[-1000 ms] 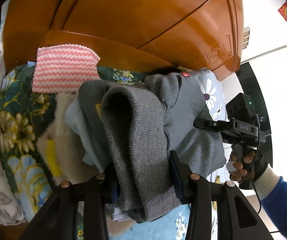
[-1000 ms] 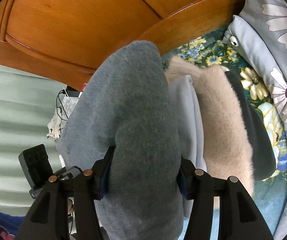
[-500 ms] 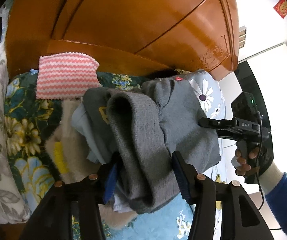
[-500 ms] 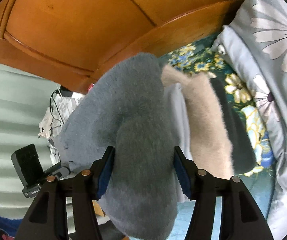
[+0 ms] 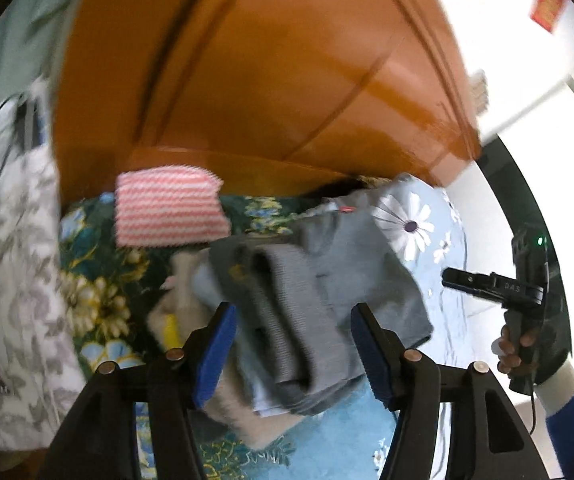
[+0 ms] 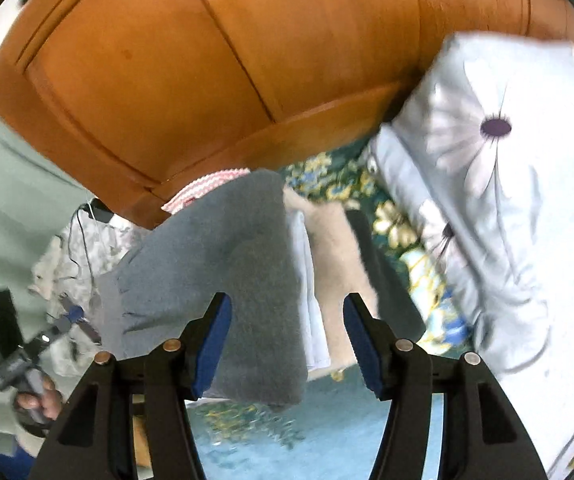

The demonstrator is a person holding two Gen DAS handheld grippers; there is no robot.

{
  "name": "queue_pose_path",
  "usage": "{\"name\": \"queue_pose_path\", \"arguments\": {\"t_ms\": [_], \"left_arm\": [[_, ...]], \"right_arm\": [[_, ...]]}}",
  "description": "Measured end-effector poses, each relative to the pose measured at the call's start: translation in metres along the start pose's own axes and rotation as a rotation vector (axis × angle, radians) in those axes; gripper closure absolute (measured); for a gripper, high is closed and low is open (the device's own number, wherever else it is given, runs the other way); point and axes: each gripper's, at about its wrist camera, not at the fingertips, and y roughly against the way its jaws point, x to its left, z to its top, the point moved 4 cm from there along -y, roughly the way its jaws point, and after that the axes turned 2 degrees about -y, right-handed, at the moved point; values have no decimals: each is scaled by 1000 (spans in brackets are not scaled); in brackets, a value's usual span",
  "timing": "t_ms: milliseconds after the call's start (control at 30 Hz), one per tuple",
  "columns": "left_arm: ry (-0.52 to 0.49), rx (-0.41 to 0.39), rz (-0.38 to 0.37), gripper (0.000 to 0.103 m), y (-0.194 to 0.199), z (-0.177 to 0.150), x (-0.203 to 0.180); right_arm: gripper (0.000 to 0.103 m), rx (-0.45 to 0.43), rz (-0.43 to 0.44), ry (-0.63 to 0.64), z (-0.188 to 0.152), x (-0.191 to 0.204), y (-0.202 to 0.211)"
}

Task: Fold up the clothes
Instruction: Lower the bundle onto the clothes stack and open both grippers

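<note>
Sweater, grey knit, folded, on top of a stack of folded clothes on the bed. Soft, thick, light; likely sags and unfolds if pinched by a single layer. Best hold judged to be across the full folded bundle at both short ends, all layers together. Ribbed hem at the near end looks bulkier, decent bite there.

Left gripper: jaws have just been opening, now standing wide, blue pads clear of the knit, sweater below and between them, not gripped. Right gripper: also parted, pads off the grey fabric, nothing held. Both frames motion-blurred.

Stack underneath: pale blue garment, beige fluffy piece, dark item at the edge. Looks stable, top piece slightly overhanging.

Surface: soft mattress with dark green floral sheet, blue patch nearer the cameras. Pink-and-white zigzag cloth folded by the wooden headboard. Daisy-print pillow to one side, grey leaf-print bedding to the other. White wall and dark doorway beyond. Person's hand, blue sleeve, on the other handle.
</note>
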Motion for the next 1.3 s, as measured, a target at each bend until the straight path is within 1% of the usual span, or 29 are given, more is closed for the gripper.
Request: {"name": "queue_pose_path", "arguments": {"t_ms": [100,167,233,333,367,467,567,733,833,933,1033,1133,1233,1300], "left_arm": [[-92,18,-28,39,-17,4,-32],[-131,37,-23,39,-28,4,-43],[-149,58,-1,39,-41,0,-44],[-134,98,18,39,-59,-10,-32],[-130,103,16,39,-62,-13,-30],[-125,102,16,39,-67,-19,-25],[-106,100,-1,39,-71,-20,-23],[-79,107,-13,39,-77,-24,-19],[-89,106,0,39,-76,-25,-21],[-91,103,21,39,-73,-23,-24],[-86,92,44,39,-65,-22,-27],[-96,80,67,39,-53,-25,-34],[-115,74,92,34,-40,-33,-41],[-128,76,105,29,-34,-40,-46]], "right_arm": [[44,-19,-8,59,-10,27,-5],[44,-13,3,101,-19,46,-16],[44,7,-8,154,-29,58,-29],[43,22,-64,195,-38,54,-42],[43,21,-74,189,-38,50,-44],[43,27,-76,152,-40,39,-50],[43,30,-72,135,-42,30,-56],[39,39,-62,104,-44,20,-67],[39,40,-57,96,-46,18,-68],[39,28,-47,85,-44,20,-60],[39,-4,-47,84,-43,26,-45],[39,-40,-32,67,-51,30,-28],[39,-66,-8,43,-64,33,-15],[39,-62,-2,35,-75,35,-13]]}}
